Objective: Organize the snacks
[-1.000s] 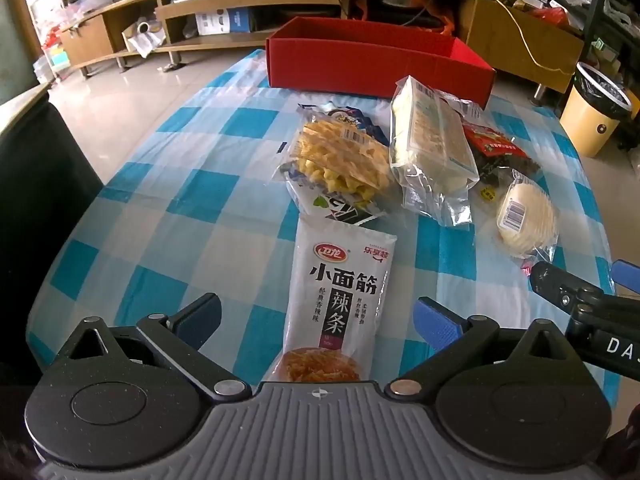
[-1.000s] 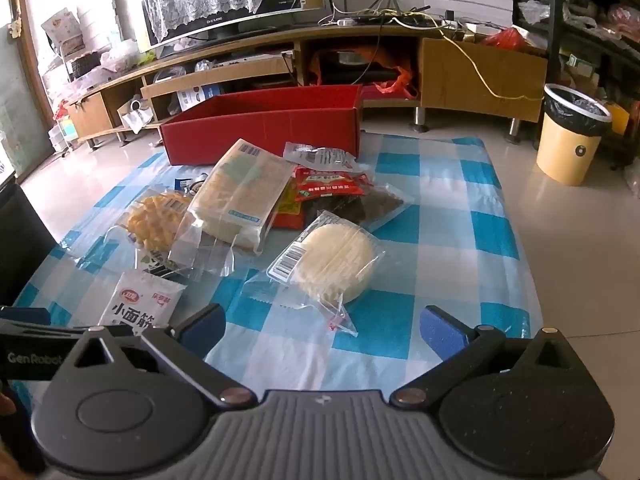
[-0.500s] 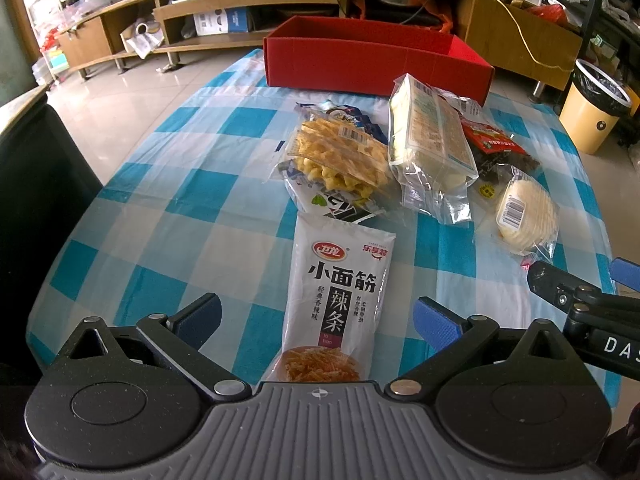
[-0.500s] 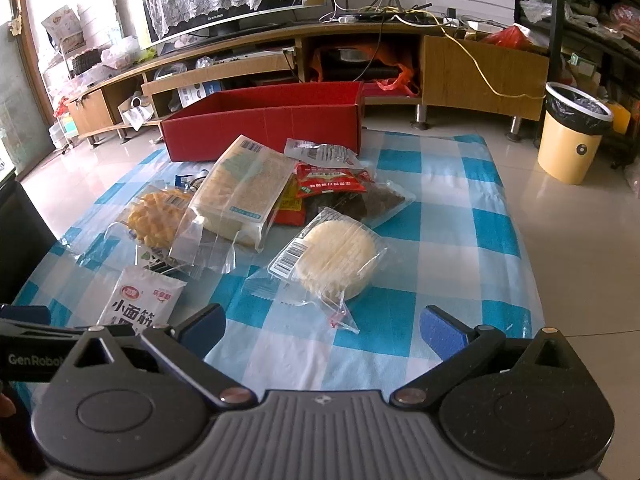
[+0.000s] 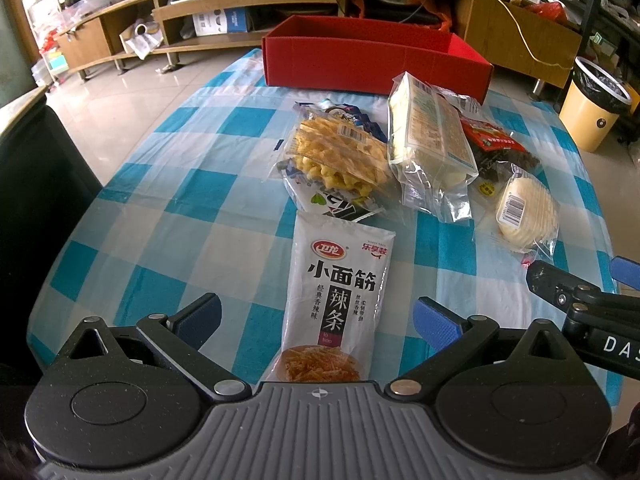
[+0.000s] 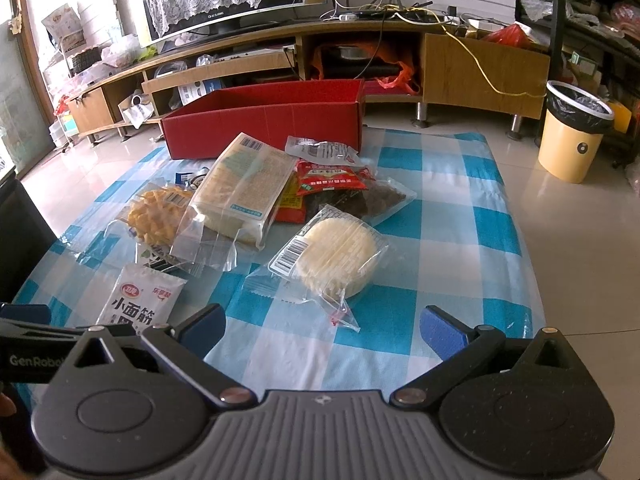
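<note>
A pile of snack packets lies on the blue-checked table. A white spicy-strip packet lies nearest, between the open fingers of my left gripper, which is empty. A waffle packet, a pale bread packet, a red-and-dark packet and a round white cake packet lie behind. My right gripper is open and empty, just in front of the round cake packet. An open red box stands at the table's far end.
A yellow bin stands on the floor to the right. A TV bench runs along the back wall. A dark chair is at the left table edge. The right gripper's tip shows in the left wrist view.
Both grippers have edged slightly forward toward the snacks. Nothing was picked up.
</note>
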`<state>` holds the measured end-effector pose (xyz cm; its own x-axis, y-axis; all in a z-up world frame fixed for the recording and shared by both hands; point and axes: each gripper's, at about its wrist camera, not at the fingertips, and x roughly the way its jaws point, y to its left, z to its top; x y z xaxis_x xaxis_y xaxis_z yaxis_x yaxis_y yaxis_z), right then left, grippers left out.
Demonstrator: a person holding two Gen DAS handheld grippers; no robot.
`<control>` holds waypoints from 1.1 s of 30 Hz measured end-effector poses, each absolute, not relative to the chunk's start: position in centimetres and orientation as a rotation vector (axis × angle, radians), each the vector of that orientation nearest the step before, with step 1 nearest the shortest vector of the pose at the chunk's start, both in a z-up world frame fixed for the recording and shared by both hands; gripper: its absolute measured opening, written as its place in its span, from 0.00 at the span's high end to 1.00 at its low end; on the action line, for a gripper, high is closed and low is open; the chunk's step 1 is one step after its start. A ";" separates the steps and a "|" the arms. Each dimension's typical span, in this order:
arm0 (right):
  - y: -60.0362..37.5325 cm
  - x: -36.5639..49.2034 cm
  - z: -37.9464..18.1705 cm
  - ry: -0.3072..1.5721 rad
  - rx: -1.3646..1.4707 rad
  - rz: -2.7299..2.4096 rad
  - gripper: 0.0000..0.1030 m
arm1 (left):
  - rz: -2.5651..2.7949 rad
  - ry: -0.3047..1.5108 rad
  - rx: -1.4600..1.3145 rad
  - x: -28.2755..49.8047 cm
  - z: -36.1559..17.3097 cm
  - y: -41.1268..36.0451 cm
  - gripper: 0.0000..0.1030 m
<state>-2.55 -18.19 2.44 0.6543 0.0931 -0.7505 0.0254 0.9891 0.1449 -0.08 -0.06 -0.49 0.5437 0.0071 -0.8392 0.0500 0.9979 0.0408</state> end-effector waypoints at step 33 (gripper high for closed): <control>-18.3 -1.3 1.4 0.933 0.150 0.059 0.00 | 0.027 1.072 0.152 2.1 -3.7 -1.2 0.00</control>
